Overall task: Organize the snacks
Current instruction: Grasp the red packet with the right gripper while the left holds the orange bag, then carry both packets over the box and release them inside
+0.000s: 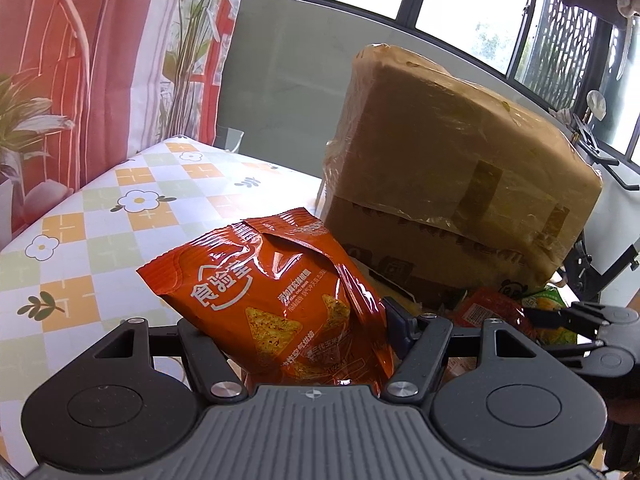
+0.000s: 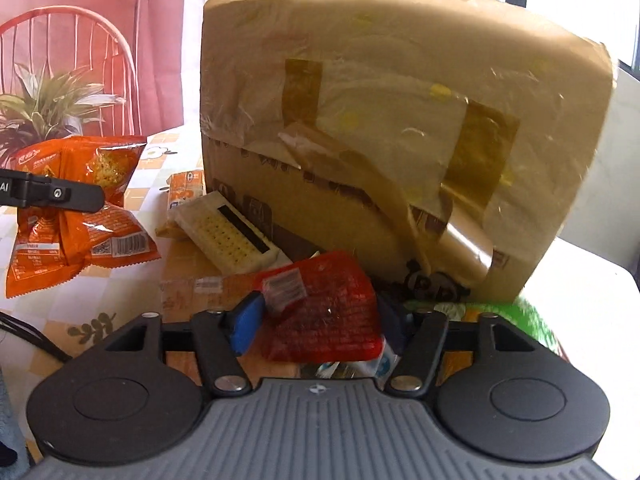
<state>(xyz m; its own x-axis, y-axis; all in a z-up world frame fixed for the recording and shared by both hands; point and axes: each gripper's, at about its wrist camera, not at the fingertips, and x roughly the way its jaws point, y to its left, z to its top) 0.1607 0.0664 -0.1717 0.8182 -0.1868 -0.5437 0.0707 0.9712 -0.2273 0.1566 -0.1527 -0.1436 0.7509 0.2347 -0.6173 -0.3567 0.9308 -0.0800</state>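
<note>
The left gripper clamps the orange crinkly foil chip bag above the checked tablecloth. The right gripper straddles a red plastic snack packet (light, slippery, crushable), pads not plainly pressing; pinch its middle.

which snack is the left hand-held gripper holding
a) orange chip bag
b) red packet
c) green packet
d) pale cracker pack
a) The left hand-held gripper has its fingers pressed on either side of the orange chip bag, which is lifted off the table; the right wrist view shows the same bag pinched in the air.
</note>
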